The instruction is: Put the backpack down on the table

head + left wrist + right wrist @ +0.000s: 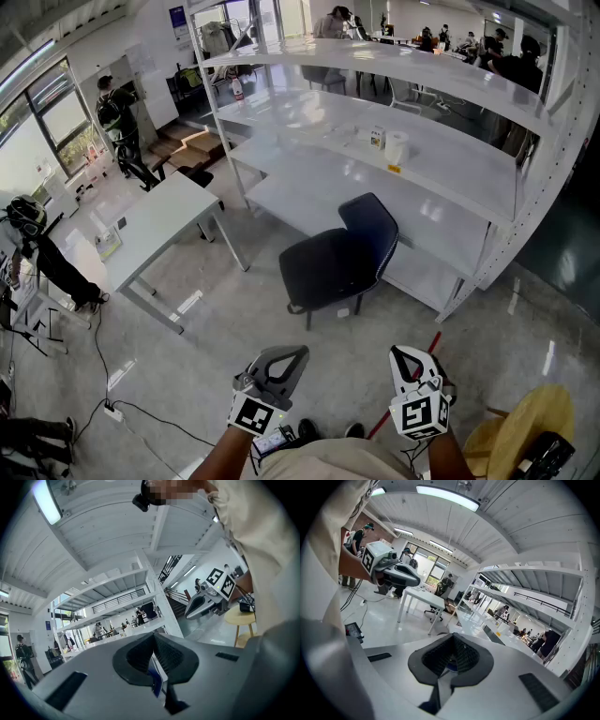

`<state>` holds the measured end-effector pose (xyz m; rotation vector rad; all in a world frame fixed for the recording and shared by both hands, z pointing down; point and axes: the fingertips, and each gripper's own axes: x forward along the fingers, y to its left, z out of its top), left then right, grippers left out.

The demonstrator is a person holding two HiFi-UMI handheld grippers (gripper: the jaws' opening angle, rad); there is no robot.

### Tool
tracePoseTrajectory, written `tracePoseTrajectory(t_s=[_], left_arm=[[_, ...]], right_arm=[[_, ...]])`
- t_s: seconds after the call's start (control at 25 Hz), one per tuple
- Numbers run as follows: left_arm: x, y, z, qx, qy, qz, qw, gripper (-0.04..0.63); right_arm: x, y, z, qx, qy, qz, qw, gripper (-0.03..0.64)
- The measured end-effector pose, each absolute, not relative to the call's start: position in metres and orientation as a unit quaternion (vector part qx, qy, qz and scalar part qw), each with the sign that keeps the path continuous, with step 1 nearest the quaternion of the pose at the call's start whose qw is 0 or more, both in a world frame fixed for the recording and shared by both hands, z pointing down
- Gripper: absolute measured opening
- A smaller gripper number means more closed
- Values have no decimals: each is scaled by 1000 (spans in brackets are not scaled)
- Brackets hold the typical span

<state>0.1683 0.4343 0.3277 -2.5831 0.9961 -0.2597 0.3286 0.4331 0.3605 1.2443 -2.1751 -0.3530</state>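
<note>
**Foreground, bottom edge:** left gripper point(286, 359) and right gripper point(405, 361), each with its jaws pressed together on nothing. The forearms are cut off by the frame.

**Lower right corner:** yellow stool point(525, 417) bearing a dark object point(542, 457), cropped by the edge. Whether this is the backpack cannot be told.

**Middle:** dark office chair point(342, 253).

**Left of it:** white table point(155, 225), carrying items too small to identify.

**Behind:** white shelving rack point(450, 169), with its upper tiers running out of frame.

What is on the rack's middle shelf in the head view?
A small box and a white roll stand side by side on the middle shelf, with a small yellow item in front of the roll. The shelf above covers its back part.
</note>
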Motion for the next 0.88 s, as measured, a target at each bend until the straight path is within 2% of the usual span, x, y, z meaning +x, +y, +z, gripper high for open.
tracePoseTrajectory(t_s=[0.88], left_arm=[[161,416,341,-919,345,-91,164,12]], right_arm=[[334,416,365,495,-809,-115,297,24]])
